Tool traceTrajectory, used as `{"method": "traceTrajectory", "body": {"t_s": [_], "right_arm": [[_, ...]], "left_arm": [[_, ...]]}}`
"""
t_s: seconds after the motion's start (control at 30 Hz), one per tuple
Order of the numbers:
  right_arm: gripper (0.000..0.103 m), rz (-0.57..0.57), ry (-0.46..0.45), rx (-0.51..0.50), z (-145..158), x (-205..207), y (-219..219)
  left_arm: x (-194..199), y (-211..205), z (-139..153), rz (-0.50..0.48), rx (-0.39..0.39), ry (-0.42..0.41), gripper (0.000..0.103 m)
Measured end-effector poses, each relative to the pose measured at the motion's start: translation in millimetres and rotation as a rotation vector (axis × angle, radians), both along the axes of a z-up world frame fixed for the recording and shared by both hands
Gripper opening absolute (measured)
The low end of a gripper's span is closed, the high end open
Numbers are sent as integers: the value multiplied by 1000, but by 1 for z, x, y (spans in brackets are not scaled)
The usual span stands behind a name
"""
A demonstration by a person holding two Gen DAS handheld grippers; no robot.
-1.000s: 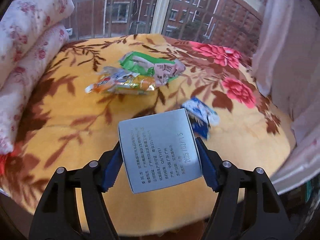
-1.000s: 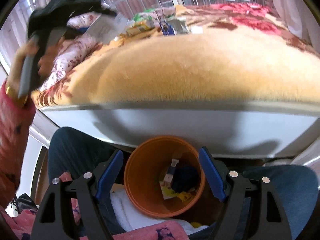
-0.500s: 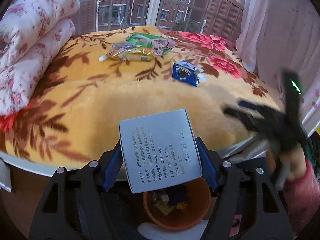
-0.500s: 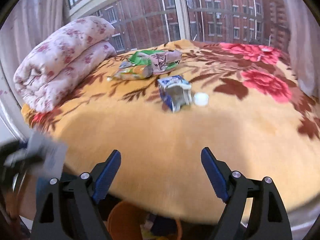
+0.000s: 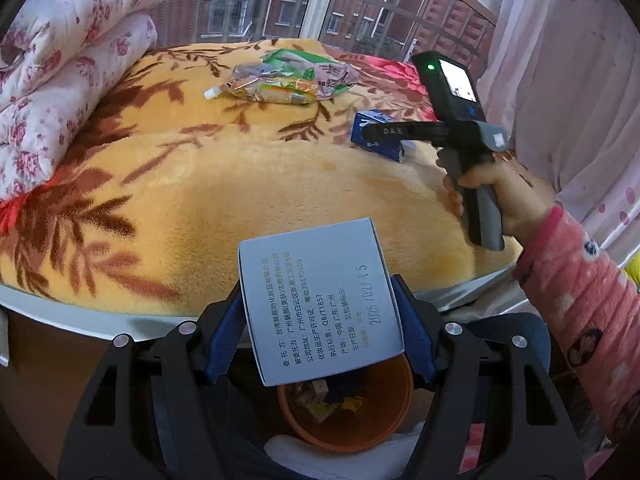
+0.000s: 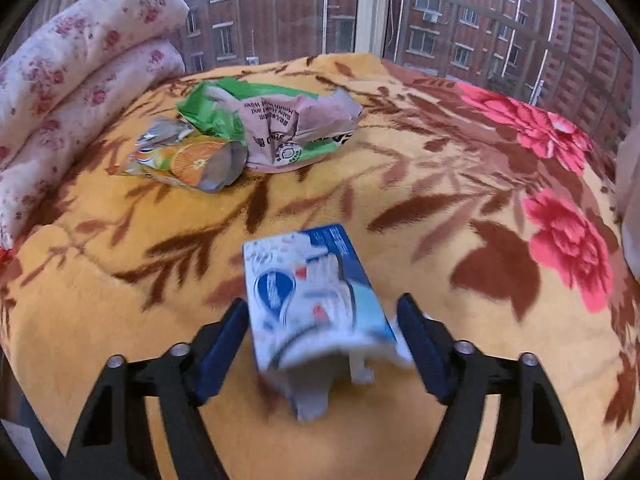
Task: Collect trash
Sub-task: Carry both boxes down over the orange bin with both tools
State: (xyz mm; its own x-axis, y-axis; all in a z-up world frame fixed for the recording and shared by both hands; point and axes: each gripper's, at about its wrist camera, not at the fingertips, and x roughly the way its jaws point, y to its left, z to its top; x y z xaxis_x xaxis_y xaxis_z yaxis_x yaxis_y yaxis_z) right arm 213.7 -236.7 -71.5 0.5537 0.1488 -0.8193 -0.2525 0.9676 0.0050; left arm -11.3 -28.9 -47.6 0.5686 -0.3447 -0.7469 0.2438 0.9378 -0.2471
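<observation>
The left tongs [image 5: 320,336] are clenched on a pale grey cosmetics carton [image 5: 318,306], its printed panel facing the camera and a blue pad pressed against each side. Directly below and just beyond these tongs stands an orange waste bin [image 5: 352,420], open-topped, with scraps of wrapper visible inside; the carton's lower edge overlaps the bin's mouth in the left wrist view. Ahead of the left tongs lies a bed covered by a yellow floral blanket [image 5: 224,184]. The right tongs [image 6: 322,340] stand released, the blue pads apart on either side of a blue-and-white milk carton [image 6: 312,300] that lies on the blanket between them; the carton is motion-blurred, and contact with either pad cannot be confirmed. Farther ahead and to the left of the right tongs, an orange-print juice pouch [image 6: 192,160] rests against a crumpled green-and-pink wipes packet [image 6: 280,128], both on the blanket. A rolled floral quilt [image 6: 80,80] lies along the far left edge. In the left wrist view the right hand [image 5: 500,188] grips the handle of its tool over the milk carton.
</observation>
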Motion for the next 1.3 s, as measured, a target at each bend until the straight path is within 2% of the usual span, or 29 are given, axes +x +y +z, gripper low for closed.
{"method": "traceTrajectory", "body": {"t_s": [0.13, 0.4, 0.53, 0.7, 0.8, 1.07, 1.3], "right_arm": [[56, -3, 18, 14, 1, 4, 3], [55, 21, -68, 63, 39, -31, -3], [55, 30, -107, 66, 62, -62, -7], [55, 55, -133, 80, 84, -120, -16], [55, 46, -137, 53, 87, -155, -21], [55, 76, -115, 97, 77, -241, -35], [55, 63, -80, 119, 59, -285, -43]], "left_arm": [[1, 1, -2, 2, -5, 5, 67], [-2, -3, 3, -6, 0, -13, 67], [-7, -8, 7, -17, 10, -28, 67], [-10, -14, 9, -27, 19, -33, 67], [-13, -19, 10, -36, 26, -36, 67], [-23, -33, 2, -67, 68, -20, 67], [-30, -43, -14, -92, 110, 13, 67]]}}
